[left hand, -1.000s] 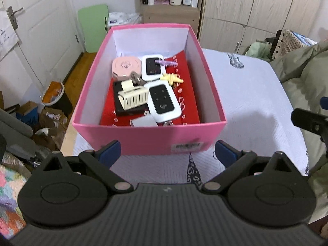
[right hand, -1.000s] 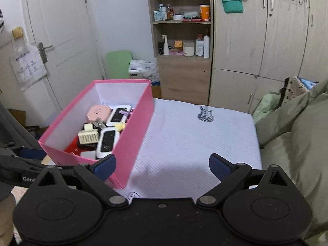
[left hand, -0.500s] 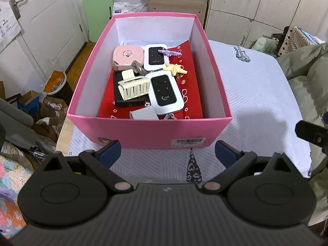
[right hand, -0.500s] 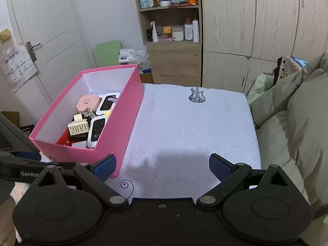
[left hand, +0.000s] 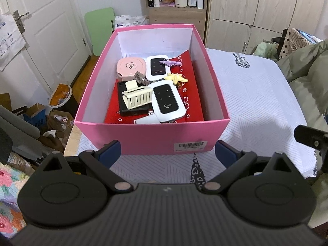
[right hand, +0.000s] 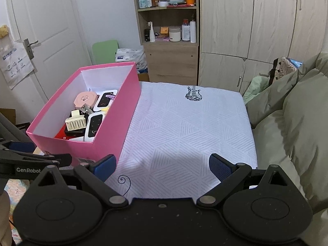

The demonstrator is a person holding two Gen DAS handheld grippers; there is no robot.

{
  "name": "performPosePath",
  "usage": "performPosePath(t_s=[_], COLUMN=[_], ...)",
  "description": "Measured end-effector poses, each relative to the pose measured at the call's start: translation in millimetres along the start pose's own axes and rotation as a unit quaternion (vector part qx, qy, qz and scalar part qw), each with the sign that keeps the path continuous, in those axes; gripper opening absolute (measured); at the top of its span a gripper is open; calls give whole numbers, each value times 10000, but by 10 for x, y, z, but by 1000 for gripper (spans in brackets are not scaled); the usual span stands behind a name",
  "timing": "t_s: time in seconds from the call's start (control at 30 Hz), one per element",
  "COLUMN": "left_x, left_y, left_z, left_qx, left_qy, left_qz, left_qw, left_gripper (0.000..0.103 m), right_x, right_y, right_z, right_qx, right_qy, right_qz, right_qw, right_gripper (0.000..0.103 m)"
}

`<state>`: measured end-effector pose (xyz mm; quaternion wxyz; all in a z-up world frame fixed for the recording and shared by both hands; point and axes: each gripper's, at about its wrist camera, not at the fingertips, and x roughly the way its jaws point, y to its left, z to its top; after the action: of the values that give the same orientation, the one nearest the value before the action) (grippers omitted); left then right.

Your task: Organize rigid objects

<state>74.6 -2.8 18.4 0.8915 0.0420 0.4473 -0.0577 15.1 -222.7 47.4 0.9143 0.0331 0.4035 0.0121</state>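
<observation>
— Both grippers stood wide open with nothing between their fingers: the left gripper (left hand: 167,153) before the pink box (left hand: 151,137), the right gripper (right hand: 162,165) over the white bedspread (right hand: 184,131). What changed?

— Since a second before, the left view had drawn back and the right view had risen.

— And the box?

— It sat at the bed's left edge, long axis running away toward the wardrobe (right hand: 256,26), with a cream hair claw (left hand: 137,98) and a white router (left hand: 167,102) inside.

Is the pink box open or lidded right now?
Open: the pink box has no lid, and the cream hair claw inside shows.
</observation>
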Motion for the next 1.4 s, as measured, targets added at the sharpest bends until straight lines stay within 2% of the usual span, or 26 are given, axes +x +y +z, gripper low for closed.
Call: performPosePath(t_s=[0.43, 0.9, 1.4], left_x=[44, 29, 12], left_y=[87, 60, 48], left_z=[2, -23, -15], left_qx=[-111, 3, 142], left_qy=[61, -75, -58], left_qz=[33, 97, -38], left_qw=[9999, 9999, 9999], left_gripper=[99, 103, 103], right_x=[37, 45, 63], right_y=[10, -10, 5], right_z=[-4, -45, -78], right_qx=[16, 205, 140], right_qy=[34, -2, 90], right_qz=[-146, -206, -267], right_qw=[9999, 9996, 9995], right_gripper=[99, 99, 99])
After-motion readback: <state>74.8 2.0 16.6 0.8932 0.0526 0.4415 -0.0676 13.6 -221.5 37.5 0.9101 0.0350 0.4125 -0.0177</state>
